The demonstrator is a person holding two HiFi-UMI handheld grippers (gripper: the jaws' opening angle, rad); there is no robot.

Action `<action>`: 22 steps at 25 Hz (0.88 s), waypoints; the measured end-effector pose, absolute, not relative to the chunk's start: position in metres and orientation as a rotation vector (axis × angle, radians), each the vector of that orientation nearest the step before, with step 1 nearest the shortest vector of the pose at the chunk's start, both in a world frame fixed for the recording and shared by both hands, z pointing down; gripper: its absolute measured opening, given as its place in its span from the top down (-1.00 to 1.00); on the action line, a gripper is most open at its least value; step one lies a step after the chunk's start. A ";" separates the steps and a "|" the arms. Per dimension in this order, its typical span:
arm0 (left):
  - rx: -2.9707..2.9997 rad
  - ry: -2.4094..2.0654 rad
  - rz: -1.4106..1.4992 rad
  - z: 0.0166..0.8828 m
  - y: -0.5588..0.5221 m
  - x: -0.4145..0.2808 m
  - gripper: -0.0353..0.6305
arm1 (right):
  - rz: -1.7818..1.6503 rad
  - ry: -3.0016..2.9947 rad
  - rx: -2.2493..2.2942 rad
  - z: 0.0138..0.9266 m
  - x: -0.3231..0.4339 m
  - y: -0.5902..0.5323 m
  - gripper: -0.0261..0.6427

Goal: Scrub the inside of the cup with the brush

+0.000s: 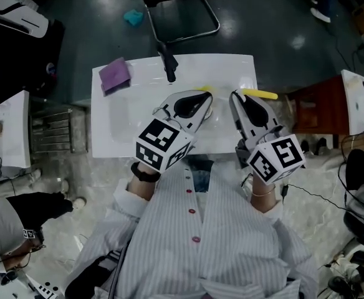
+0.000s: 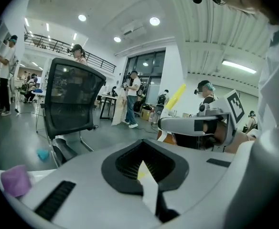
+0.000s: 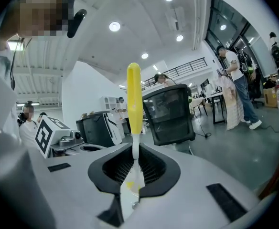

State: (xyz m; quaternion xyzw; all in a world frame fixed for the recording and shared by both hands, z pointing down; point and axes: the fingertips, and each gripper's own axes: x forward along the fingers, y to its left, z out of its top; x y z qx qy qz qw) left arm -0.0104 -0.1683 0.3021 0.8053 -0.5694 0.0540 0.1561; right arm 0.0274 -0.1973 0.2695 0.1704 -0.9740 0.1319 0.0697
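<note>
Your right gripper clamps the yellow-handled, white-necked plastic brush above the white table | left gripper clenched, contents unclear; no cup seen on that table | risk: thin neck twists in your pinch while scrubbing.

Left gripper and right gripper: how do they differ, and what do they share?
The right gripper is shut on the brush, whose yellow handle sticks out past its jaws; the left gripper shows nothing sticking out. In the head view the left gripper slants rightward, the right gripper leftward. Both have jaws together.
</note>
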 end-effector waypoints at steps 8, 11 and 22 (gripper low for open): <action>2.286 -1.645 0.150 0.307 -0.170 -0.013 0.87 | 0.417 -2.918 0.517 0.278 0.027 -0.201 0.75; 2.284 -1.642 0.147 0.307 -0.173 -0.014 0.87 | 0.423 -2.912 0.507 0.279 0.025 -0.202 0.75; 2.288 -1.640 0.157 0.310 -0.182 -0.015 0.87 | 0.434 -2.893 0.503 0.288 0.025 -0.210 0.75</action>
